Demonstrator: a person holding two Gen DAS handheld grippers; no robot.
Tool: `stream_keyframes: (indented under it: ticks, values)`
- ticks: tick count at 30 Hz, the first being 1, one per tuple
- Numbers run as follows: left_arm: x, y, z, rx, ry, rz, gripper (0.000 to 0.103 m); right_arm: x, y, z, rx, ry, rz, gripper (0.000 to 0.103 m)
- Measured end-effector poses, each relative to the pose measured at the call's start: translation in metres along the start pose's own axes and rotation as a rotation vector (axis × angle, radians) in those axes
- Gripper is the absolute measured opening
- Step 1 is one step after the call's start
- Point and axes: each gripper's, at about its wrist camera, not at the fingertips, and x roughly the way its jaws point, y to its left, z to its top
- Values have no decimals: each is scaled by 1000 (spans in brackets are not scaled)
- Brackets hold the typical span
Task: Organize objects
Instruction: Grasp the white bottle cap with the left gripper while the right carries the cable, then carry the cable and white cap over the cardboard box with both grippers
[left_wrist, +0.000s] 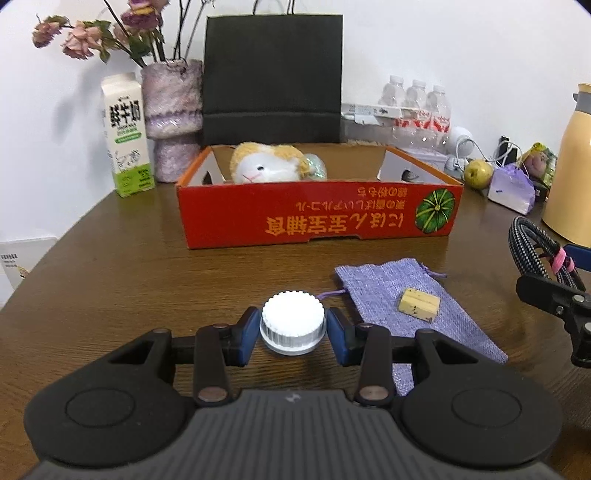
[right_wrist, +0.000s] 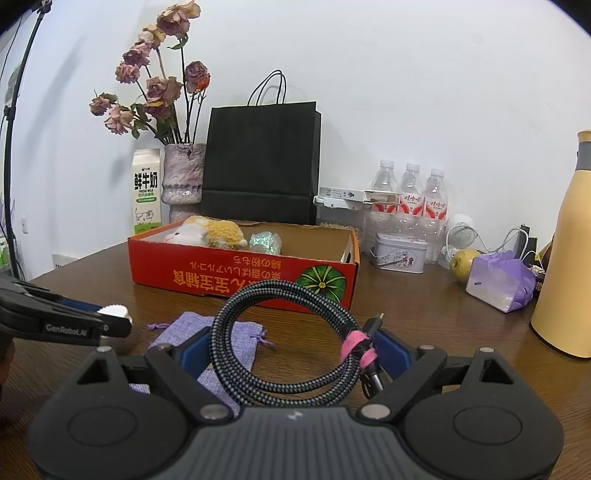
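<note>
A small jar with a white ribbed cap (left_wrist: 293, 323) sits between the blue pads (left_wrist: 245, 336) of my left gripper (left_wrist: 293, 334), which is shut on it just over the brown table. My right gripper (right_wrist: 295, 350) is shut on a coiled black braided cable (right_wrist: 288, 332) bound with a pink strap, held wide across the coil. Ahead stands a red cardboard box (left_wrist: 317, 218) with a plush toy (left_wrist: 266, 162) and a shiny wrapped item (right_wrist: 266, 242) inside. A purple pouch (left_wrist: 388, 295) lies flat on the table with a small yellow block (left_wrist: 419, 304) on it.
Behind the box stand a milk carton (left_wrist: 127, 136), a vase of dried flowers (left_wrist: 173, 110), a black paper bag (left_wrist: 271, 77) and water bottles (left_wrist: 417, 107). At the right are a yellow thermos (right_wrist: 565, 258), a pear (right_wrist: 463, 264), a purple bag (right_wrist: 502, 280) and a tin (right_wrist: 400, 253).
</note>
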Motion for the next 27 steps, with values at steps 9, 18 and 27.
stream_keyframes:
  ticks: [9, 18, 27]
  values:
    - [-19, -6, 3, -12, -56, 40, 41, -4, 4, 5, 7, -23, 23, 90]
    - [-32, -24, 21, 1, -116, 18, 41, 3, 9, 17, 22, -17, 37, 90]
    - [-33, -29, 44, -15, -162, 15, 41, 12, 15, 36, 15, -35, 51, 90]
